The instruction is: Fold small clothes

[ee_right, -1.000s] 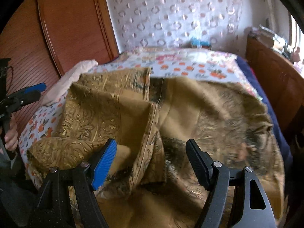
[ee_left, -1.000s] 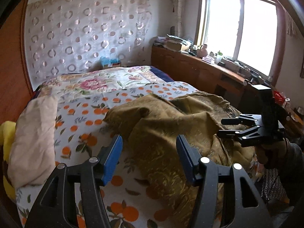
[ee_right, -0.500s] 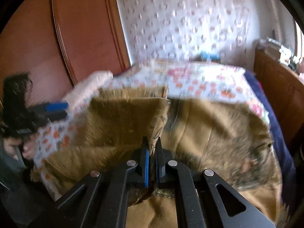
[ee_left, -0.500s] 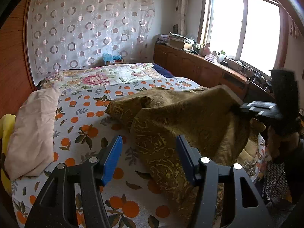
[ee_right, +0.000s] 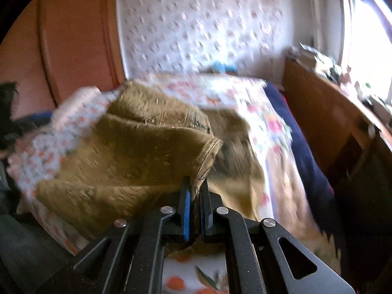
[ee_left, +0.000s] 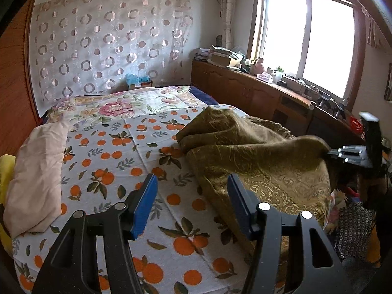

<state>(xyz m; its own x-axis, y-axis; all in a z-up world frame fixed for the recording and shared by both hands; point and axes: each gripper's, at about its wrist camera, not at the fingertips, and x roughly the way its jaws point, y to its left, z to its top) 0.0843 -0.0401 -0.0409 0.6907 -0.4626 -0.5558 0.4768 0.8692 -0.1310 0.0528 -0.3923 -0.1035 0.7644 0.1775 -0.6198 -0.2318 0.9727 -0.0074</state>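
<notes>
The right gripper [ee_right: 195,192] is clenched on the cloth's [ee_left: 257,156] edge above the bed [ee_left: 127,152]; the left gripper [ee_left: 191,196] hangs released beside the cloth.

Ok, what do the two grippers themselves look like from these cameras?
Both match: the left gripper and right gripper have black angular fingers with cut-out slots, silver round rivets, and ribbed blue pads. No cables or markings show.
</notes>
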